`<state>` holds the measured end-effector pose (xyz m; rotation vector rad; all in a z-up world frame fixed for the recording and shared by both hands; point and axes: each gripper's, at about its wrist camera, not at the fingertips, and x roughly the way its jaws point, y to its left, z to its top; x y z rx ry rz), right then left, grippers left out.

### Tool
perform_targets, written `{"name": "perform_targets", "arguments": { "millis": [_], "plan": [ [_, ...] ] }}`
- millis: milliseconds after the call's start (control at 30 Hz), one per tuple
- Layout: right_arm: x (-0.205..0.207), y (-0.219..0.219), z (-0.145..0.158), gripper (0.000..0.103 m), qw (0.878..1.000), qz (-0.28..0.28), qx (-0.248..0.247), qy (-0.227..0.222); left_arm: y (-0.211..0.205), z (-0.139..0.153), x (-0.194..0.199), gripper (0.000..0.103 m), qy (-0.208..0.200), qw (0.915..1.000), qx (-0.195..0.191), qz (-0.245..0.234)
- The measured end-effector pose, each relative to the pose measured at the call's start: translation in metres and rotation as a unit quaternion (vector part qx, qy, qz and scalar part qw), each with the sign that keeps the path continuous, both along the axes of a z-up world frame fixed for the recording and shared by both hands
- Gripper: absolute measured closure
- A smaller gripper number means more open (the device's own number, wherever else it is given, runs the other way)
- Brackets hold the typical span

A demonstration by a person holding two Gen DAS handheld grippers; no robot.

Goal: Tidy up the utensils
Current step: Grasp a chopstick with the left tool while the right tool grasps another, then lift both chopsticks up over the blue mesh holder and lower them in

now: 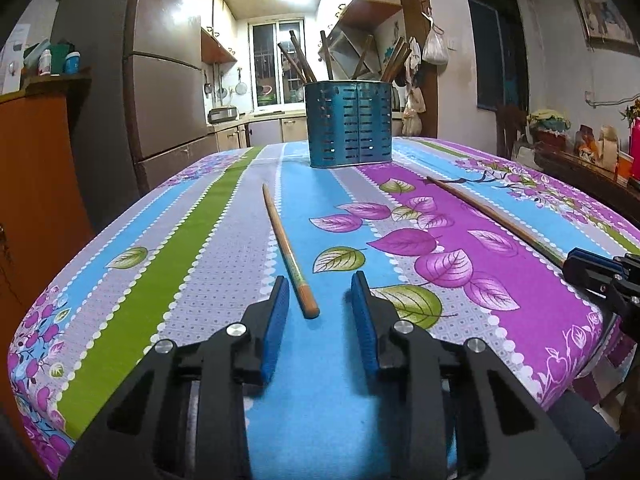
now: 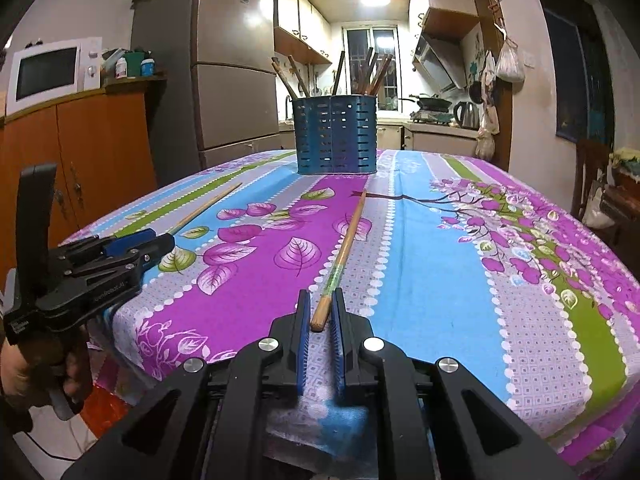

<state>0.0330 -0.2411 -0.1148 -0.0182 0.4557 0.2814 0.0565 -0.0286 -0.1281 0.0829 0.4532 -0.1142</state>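
A blue slotted utensil holder (image 1: pixel 348 124) (image 2: pixel 334 136) stands at the far side of the table with several chopsticks upright in it. Two wooden chopsticks lie on the flowered tablecloth. The near end of the left chopstick (image 1: pixel 286 248) (image 2: pixel 208 204) lies between the blue pads of my left gripper (image 1: pixel 320 284) (image 2: pixel 158 242), with a gap on each side, so that gripper is open. My right gripper (image 2: pixel 321 300) (image 1: pixel 576 258) is shut on the near end of the right chopstick (image 2: pixel 346 240) (image 1: pixel 492 216), whose tip rests toward the holder.
The tablecloth (image 1: pixel 180 264) drops off at the near and side edges. A fridge (image 2: pixel 236 80) and an orange cabinet (image 2: pixel 80 152) with a microwave (image 2: pixel 48 72) stand to the left. A chair (image 2: pixel 592 176) is at the right. A hand (image 2: pixel 36 376) holds the left gripper's handle.
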Motion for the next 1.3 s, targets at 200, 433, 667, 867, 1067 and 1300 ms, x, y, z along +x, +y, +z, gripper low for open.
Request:
{"name": "perform_targets", "arguments": {
  "millis": [200,433,667,867,1067,1300],
  "plan": [
    [-0.002,0.001,-0.002,0.091,1.000,-0.006,-0.001,-0.007,0.000,-0.002,-0.003,0.077,-0.011,0.9999,-0.005,0.000],
    [-0.005,-0.003,0.001,0.095,1.000,-0.007,0.019,-0.015,0.001,0.000,-0.005,0.095,-0.003,0.9998,-0.020,0.004],
    [-0.015,-0.009,0.035,0.095,0.999,-0.003,0.018,-0.048,0.002,0.026,-0.020,0.096,-0.028,0.9993,-0.023,-0.007],
    [-0.023,-0.016,0.076,0.095,0.995,0.007,0.007,-0.097,0.007,0.071,-0.032,0.096,-0.072,0.9967,-0.031,-0.019],
    [-0.020,-0.018,0.119,0.095,0.989,0.030,-0.006,-0.143,0.009,0.119,-0.032,0.098,-0.125,0.9914,-0.025,-0.029],
    [0.013,-0.024,0.162,0.095,0.986,0.050,-0.001,-0.157,0.004,0.159,-0.005,0.098,-0.140,0.9892,-0.010,-0.041]
  ]
}}
